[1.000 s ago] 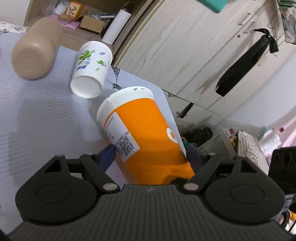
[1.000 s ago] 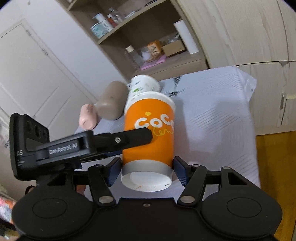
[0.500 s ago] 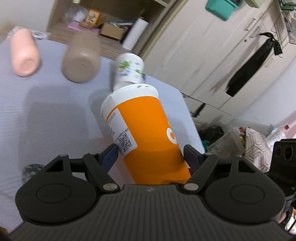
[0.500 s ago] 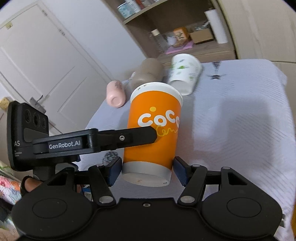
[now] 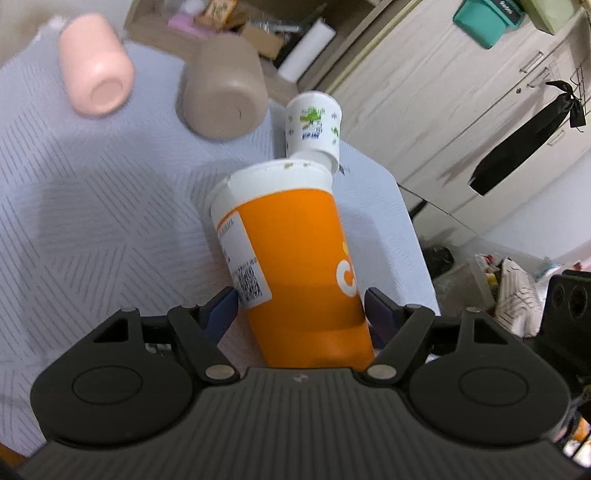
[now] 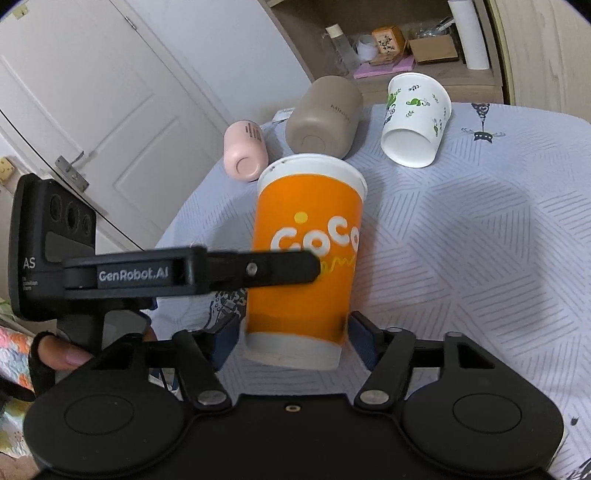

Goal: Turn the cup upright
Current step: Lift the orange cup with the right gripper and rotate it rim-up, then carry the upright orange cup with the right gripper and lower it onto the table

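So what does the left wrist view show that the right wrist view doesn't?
Only the left wrist view shows the orange cup's white label with its QR code, a teal box and a hanging black strap. Only the right wrist view shows the CoCo lettering, the white door, and the left gripper's finger lying across the cup. Both show the pink tumbler, the beige tumbler and the leaf-print paper cup lying on the quilt.
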`<move>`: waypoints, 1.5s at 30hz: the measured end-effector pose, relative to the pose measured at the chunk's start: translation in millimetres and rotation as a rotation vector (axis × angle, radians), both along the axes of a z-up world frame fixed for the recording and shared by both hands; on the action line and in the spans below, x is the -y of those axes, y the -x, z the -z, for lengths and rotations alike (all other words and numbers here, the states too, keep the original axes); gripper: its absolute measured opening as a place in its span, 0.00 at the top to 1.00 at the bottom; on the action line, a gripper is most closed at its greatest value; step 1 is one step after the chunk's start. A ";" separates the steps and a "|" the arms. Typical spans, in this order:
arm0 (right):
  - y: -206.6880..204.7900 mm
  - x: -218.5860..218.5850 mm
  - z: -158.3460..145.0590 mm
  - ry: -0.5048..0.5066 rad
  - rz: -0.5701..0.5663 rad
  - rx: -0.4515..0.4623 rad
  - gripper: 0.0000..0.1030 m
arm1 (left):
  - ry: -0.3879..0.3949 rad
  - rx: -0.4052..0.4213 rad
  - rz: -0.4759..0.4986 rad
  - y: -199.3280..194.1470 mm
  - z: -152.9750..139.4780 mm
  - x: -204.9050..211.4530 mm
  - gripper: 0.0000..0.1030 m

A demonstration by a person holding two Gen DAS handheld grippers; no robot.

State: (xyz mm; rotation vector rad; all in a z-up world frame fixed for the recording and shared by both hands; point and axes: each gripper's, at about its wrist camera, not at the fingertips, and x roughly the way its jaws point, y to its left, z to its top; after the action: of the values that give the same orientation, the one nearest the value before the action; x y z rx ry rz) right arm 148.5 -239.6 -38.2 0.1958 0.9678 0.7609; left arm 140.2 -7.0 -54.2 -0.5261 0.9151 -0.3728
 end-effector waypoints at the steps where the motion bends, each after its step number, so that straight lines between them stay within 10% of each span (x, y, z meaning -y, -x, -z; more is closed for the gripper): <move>1: 0.2 -0.1 -3.9 0.003 -0.003 0.016 0.24 | 0.009 0.001 0.000 0.0 -0.2 -2.0 0.26; 22: -27.9 -24.3 -5.9 0.072 -0.061 0.009 0.28 | 0.082 0.022 0.004 -10.1 5.1 -25.5 0.30; 45: 31.3 -28.5 -31.0 0.148 -0.128 0.367 0.29 | -0.082 0.288 0.047 40.5 -41.1 -7.0 0.31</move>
State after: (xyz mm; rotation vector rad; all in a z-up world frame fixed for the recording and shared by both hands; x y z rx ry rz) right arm 117.2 -211.0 -7.2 -0.1334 0.6874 0.8045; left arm 99.8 0.0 -13.1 -0.3643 0.6617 -0.4388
